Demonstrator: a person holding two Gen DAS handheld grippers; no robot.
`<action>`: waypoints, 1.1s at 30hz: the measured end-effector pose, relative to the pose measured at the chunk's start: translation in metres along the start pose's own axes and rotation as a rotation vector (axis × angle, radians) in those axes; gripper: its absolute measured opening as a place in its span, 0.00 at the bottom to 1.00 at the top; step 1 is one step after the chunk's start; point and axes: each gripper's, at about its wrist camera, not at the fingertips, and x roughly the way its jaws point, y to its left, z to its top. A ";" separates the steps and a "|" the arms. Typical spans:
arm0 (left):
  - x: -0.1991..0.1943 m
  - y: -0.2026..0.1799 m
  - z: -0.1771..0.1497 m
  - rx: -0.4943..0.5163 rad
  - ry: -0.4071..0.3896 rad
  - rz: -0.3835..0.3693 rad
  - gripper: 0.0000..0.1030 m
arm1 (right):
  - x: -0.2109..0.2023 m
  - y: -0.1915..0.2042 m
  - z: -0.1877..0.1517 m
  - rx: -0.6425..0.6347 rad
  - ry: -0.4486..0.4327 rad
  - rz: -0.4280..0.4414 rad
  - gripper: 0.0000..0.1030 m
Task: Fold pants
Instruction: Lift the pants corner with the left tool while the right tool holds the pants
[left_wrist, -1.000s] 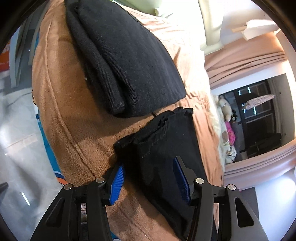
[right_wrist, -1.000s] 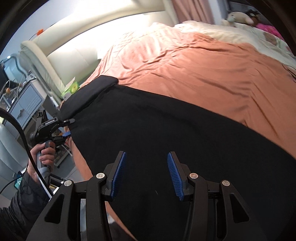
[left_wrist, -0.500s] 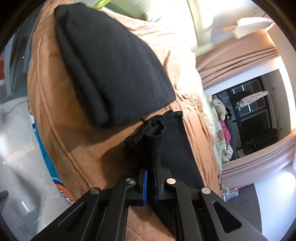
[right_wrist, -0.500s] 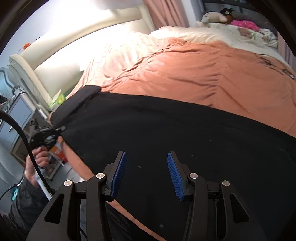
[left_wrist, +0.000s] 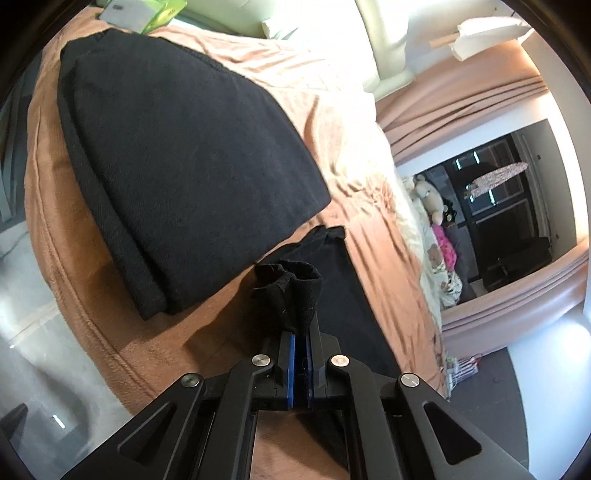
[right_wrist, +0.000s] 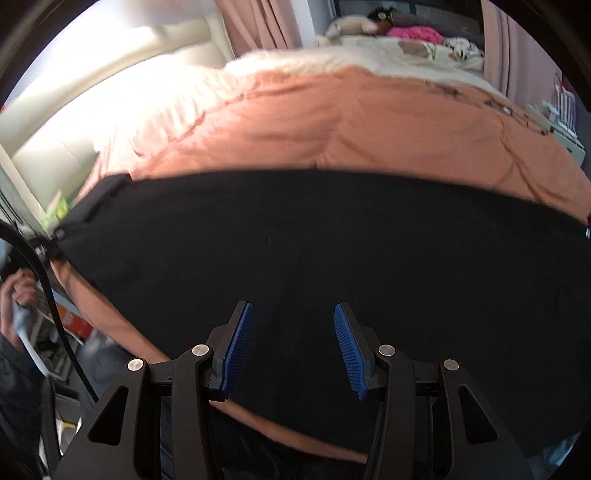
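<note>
Now the black pants (right_wrist: 332, 258) lie spread across the orange blanket (right_wrist: 369, 125) on the bed; the left gripper (left_wrist: 300, 354) is clamped tight on a bunched pants edge, lifted off the blanket beside a folded black garment (left_wrist: 184, 162); the right gripper (right_wrist: 293, 347) hovers wide open above the pants, holding nothing.

bed (right_wrist: 369, 122) (orange cover) | on it: black pants (right_wrist: 332, 240), folded garment (left_wrist: 184, 155)
</note>
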 end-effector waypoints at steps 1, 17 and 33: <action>0.001 0.001 -0.001 0.004 0.007 0.006 0.04 | 0.004 0.004 -0.004 -0.003 0.016 0.003 0.43; 0.022 0.017 -0.026 -0.040 0.079 0.007 0.33 | 0.006 0.048 -0.010 0.005 0.021 -0.050 0.35; 0.022 0.009 -0.019 -0.045 -0.003 0.045 0.07 | 0.043 -0.001 0.050 0.134 0.097 -0.025 0.27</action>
